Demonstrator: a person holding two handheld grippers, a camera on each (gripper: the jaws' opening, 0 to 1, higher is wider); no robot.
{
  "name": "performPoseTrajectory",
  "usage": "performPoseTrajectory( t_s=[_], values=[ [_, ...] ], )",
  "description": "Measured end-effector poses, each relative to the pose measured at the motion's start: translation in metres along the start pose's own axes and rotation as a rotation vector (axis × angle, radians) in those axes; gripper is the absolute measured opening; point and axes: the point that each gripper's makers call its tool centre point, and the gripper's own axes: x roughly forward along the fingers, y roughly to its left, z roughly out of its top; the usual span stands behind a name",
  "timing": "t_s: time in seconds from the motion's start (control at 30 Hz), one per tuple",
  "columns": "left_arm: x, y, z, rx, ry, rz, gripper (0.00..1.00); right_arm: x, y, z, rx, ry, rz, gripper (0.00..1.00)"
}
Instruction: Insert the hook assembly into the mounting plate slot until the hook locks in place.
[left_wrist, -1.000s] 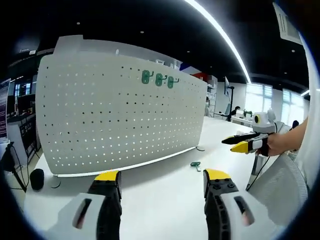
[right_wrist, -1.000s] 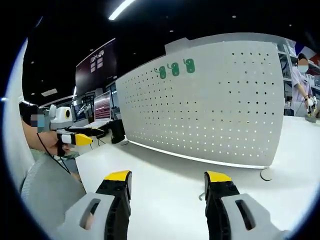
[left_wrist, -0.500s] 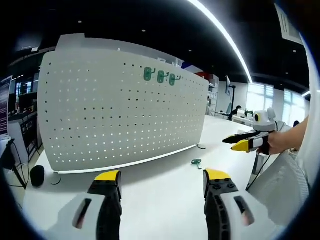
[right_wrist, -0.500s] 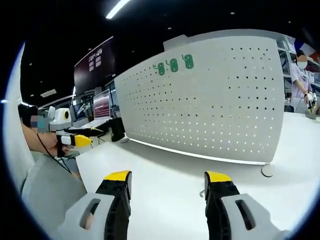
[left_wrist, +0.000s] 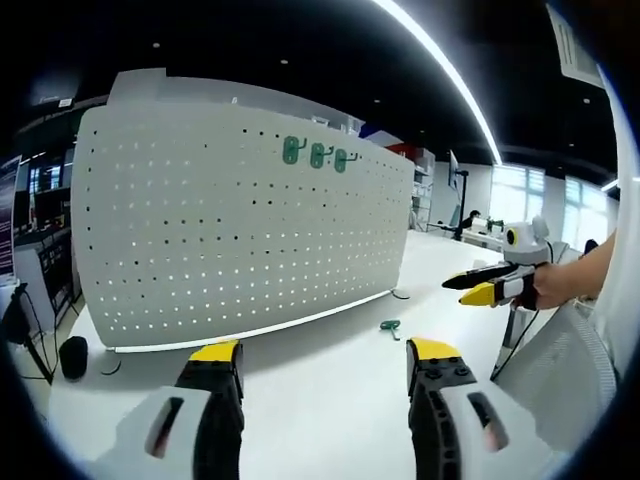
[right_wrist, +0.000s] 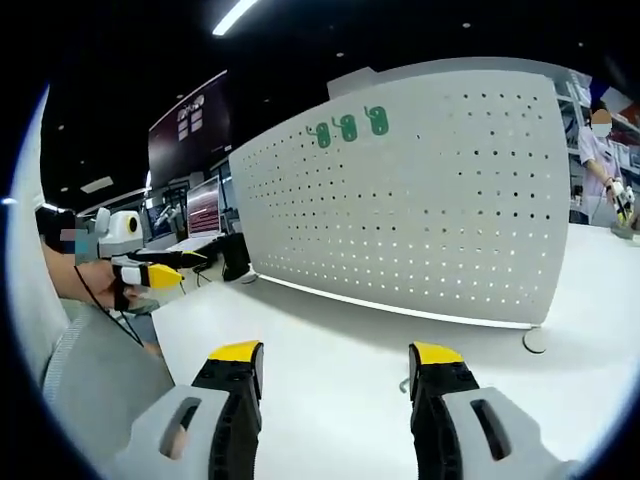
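Note:
A white perforated mounting plate (left_wrist: 240, 230) (right_wrist: 440, 210) stands upright on the white table. Three green hooks (left_wrist: 315, 155) (right_wrist: 348, 128) hang in a row near its top edge. A loose green hook assembly (left_wrist: 390, 326) lies on the table in front of the plate; in the right gripper view only its tip (right_wrist: 403, 385) peeks out beside a jaw. My left gripper (left_wrist: 322, 372) is open and empty, low over the table. My right gripper (right_wrist: 335, 375) is open and empty too; it appears at the right (left_wrist: 480, 287) of the left gripper view.
The white table (left_wrist: 320, 380) spreads in front of the plate. A dark round object (left_wrist: 73, 357) sits at the plate's left end, a small round foot (right_wrist: 536, 343) at its other end. A person (right_wrist: 610, 170) stands far behind. Monitors (right_wrist: 200, 215) line the back.
Both views have shifted slightly, so the cameras moved a little. In the right gripper view the other gripper has tilted somewhat. Nothing on the table has moved.

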Motion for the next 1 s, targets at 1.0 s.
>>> performPoseTrajectory(
  t_s=[1.0],
  values=[
    [0.058,-0.042,-0.028,0.464,0.375,-0.331,0.68,0.002,0.007,-0.005,-0.046,0.032,0.022,0.57]
  ],
)
